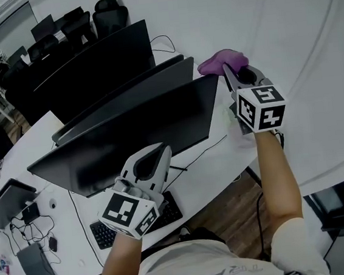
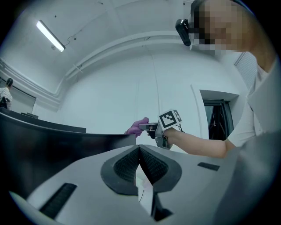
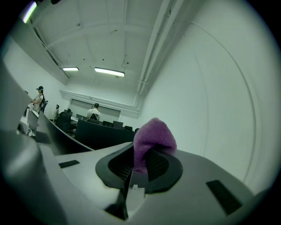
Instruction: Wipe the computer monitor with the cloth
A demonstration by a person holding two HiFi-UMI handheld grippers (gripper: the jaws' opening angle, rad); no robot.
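A dark computer monitor [image 1: 141, 134] stands on the white desk [image 1: 42, 184], its screen off. My right gripper [image 1: 229, 71] is shut on a purple cloth [image 1: 221, 61], held just past the monitor's upper right corner. In the right gripper view the cloth [image 3: 151, 140] bunches up out of the closed jaws. My left gripper [image 1: 159, 153] hangs in front of the monitor's lower edge, shut with nothing in it. In the left gripper view the monitor's top edge [image 2: 66, 132] runs left, and the cloth [image 2: 137, 126] shows beyond it.
A black keyboard [image 1: 162, 217] lies on the desk under my left gripper. A laptop [image 1: 5, 203], cables and small devices sit at the desk's left end. More monitors [image 1: 91, 69] and black chairs [image 1: 110, 15] stand behind. A curved white wall [image 1: 308, 40] rises to the right.
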